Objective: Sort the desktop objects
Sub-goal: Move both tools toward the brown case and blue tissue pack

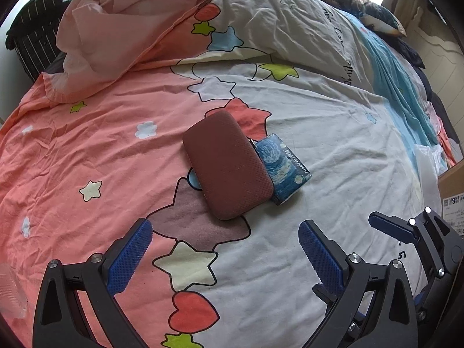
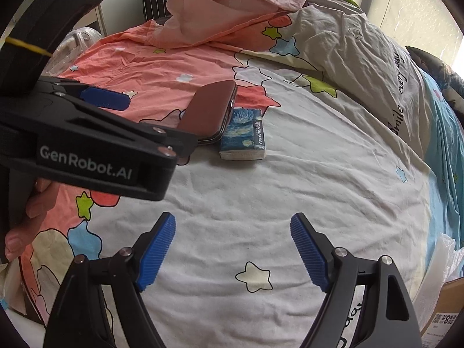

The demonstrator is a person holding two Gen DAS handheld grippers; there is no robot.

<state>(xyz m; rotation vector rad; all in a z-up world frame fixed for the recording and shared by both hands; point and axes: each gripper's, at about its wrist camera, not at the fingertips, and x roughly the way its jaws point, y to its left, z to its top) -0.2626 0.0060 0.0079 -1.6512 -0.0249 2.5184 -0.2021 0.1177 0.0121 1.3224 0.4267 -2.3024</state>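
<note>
A maroon hard case lies on the bed, leaning partly over a blue starry-print tissue pack. Both also show in the right wrist view, the case to the left of the tissue pack. My left gripper is open and empty, just short of the case. My right gripper is open and empty, hovering over the white sheet a way short of the tissue pack. The right gripper's fingers show at the right of the left wrist view. The left gripper's body crosses the right wrist view.
A patterned duvet with stars and hearts covers the bed. A crumpled pink sheet is piled at the back. A cardboard box stands at the right edge. A striped dark bag sits at the back left.
</note>
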